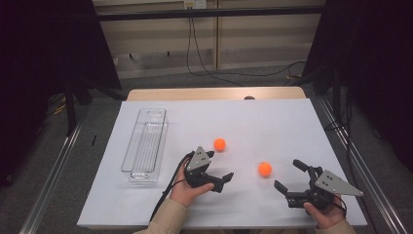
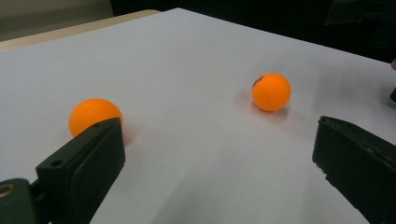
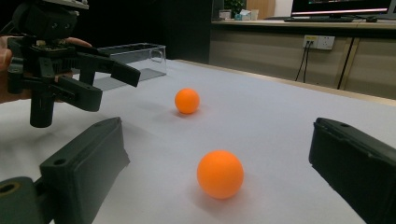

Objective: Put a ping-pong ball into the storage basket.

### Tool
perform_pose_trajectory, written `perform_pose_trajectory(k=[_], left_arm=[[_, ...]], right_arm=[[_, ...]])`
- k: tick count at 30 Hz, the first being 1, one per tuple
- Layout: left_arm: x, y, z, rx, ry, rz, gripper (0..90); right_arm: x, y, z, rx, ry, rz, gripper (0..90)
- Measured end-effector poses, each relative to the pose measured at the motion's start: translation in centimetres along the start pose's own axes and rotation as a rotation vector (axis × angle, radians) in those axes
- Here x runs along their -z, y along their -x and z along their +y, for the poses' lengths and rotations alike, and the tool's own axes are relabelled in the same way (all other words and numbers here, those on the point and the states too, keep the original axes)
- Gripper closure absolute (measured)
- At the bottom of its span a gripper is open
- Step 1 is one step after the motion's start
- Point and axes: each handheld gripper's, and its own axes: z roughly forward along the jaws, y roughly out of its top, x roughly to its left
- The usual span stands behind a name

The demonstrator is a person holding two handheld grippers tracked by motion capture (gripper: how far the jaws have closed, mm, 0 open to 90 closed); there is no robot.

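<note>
One clear tray [image 1: 144,141], two balls [image 1: 219,144] outside

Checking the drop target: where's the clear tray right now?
In the high view the clear tray lies lengthwise on the white table, at its left side, left of the left gripper and both orange balls.

So the table [image 1: 146,93] is a light wooden one, nearly all covered by a big white sheet [image 1: 272,122], only a wood strip showing at the far edge. On the sheet: a long clear plastic tray [image 1: 145,145] along the left side, plus two small orange balls, one [image 1: 219,144] near the middle and the other [image 1: 265,169] closer in, to its right, well apart.
</note>
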Motion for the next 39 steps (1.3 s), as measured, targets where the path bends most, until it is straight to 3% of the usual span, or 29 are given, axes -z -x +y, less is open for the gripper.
perform_pose_trajectory(k=[39], left_arm=[[-1.8, 0.5, 0.3, -0.001, -0.033, -0.031, 2.9]], right_arm=[[-0.2, 0.0, 0.0, 0.008, -0.007, 0.004, 3.0]])
